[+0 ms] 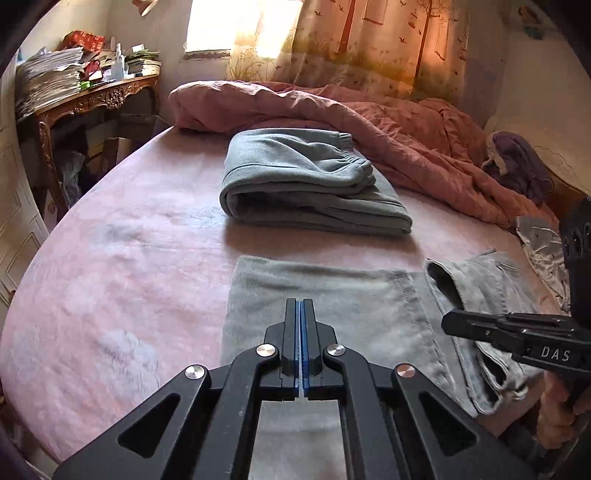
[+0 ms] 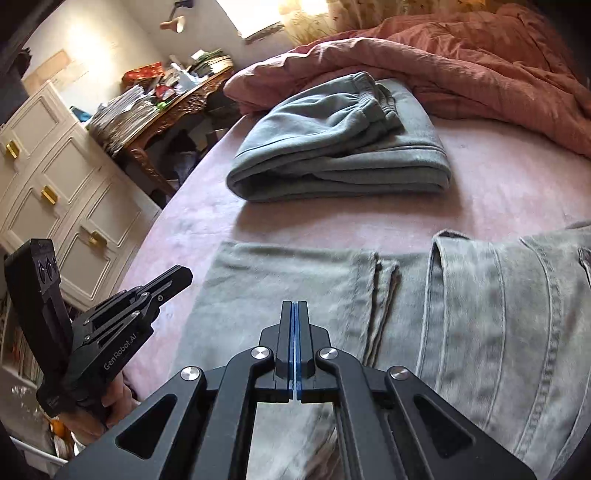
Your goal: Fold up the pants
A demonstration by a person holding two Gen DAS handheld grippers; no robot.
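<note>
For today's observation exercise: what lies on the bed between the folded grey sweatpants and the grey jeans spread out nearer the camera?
Nothing: only a bare strip of pink bedsheet separates the folded sweatpants from the jeans. Both wrist views show it.

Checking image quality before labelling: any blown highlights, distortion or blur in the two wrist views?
Left wrist: window blown out to white, warm glow through the curtain, strong fisheye bend at the bed edge with dark corners, slight blur on the sheet near the frame edge. Right wrist: window clipped too, drawers curved by the lens, jeans sharp.
</note>
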